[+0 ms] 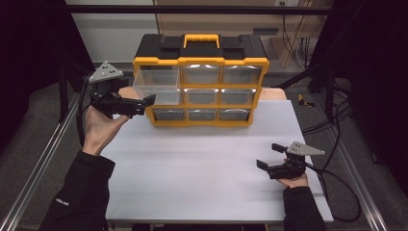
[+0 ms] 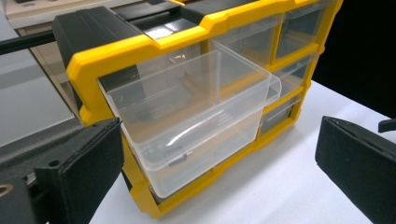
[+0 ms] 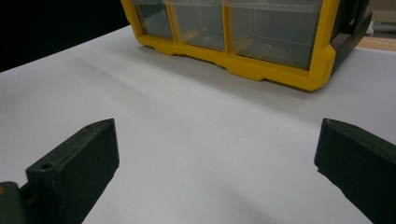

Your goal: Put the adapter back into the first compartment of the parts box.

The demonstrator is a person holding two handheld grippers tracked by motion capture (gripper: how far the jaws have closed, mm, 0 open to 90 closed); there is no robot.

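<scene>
A yellow and black organizer (image 1: 201,61) with clear drawers stands at the back middle of the white table (image 1: 202,163). Its top-left clear drawer (image 1: 156,85) is pulled far out and looks empty. My left gripper (image 1: 146,105) hovers just left of and below that drawer, open. In the left gripper view the drawer (image 2: 196,116) lies ahead between the wide-apart jaws of the left gripper (image 2: 219,126), and neither jaw touches it. My right gripper (image 1: 268,155) is low over the table near the right front, open and holding nothing. The right gripper (image 3: 218,123) faces the organizer's bottom row (image 3: 261,32).
Metal rails (image 1: 43,159) run along both sides of the table. Cables (image 1: 337,183) trail off the right edge. The organizer's yellow carrying handle (image 1: 201,39) sits on its black top. Bare white tabletop lies between the two grippers.
</scene>
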